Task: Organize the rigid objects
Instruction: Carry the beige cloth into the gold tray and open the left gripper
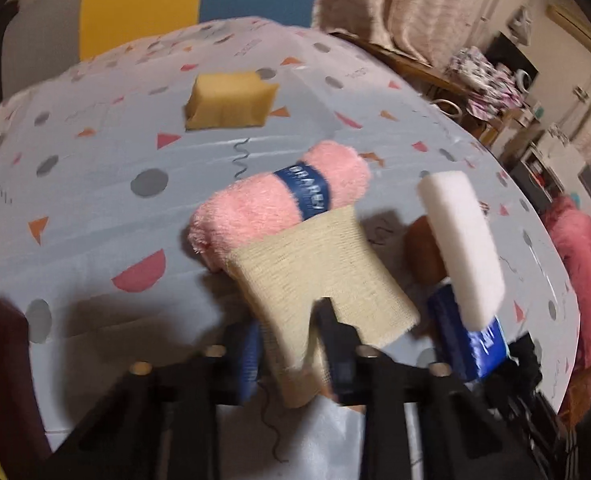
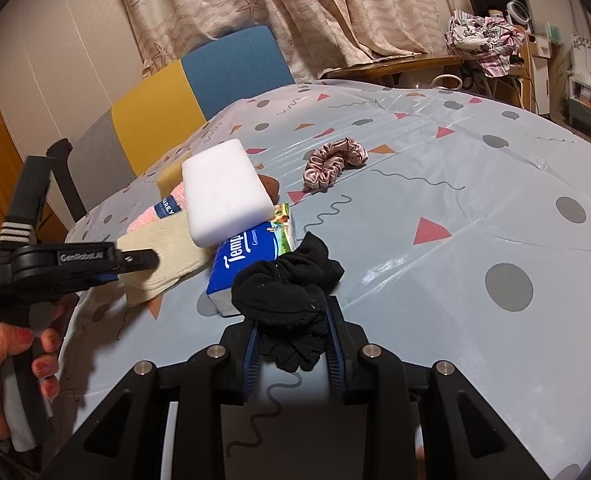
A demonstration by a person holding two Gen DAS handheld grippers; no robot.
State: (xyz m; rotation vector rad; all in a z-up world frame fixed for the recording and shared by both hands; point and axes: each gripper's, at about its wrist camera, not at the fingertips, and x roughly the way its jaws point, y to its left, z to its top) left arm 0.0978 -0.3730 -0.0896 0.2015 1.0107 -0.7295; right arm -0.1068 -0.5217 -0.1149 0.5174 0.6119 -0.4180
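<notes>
The left tool [image 1: 291,344] was clenched on the near end of a beige knitted cloth [image 1: 319,272], whose far end lay against a rolled pink towel [image 1: 279,204] with a blue band. The right tool [image 2: 293,344] was clenched on a bunched black sock [image 2: 287,292], which hung just above the tabletop [image 2: 455,240] right beside the blue tissue pack [image 2: 251,260]. Taking that tissue pack as the landmark, a white sponge block [image 2: 225,196] rested tilted on top of it, overhanging its far edge; the beige cloth lay just to its left, the pink towel beyond the cloth, a brown object [image 2: 271,186] peeped out behind the sponge, a pink scrunchie [image 2: 333,164] lay well beyond on the right, and a yellow sponge [image 1: 229,100] sat far off past the towel. The main risk appeared to be the crowding: if the left tool dragged the cloth sideways, it could nudge the pack and tip the sponge off, or pull the towel along. The grip on the cloth sat close to its edge, so the soft weave might slip free when lifted. The sock dangled loosely and could snag the pack's corner if swept across it. The left view was blurred, so how firmly the cloth was pinched could not be judged.
</notes>
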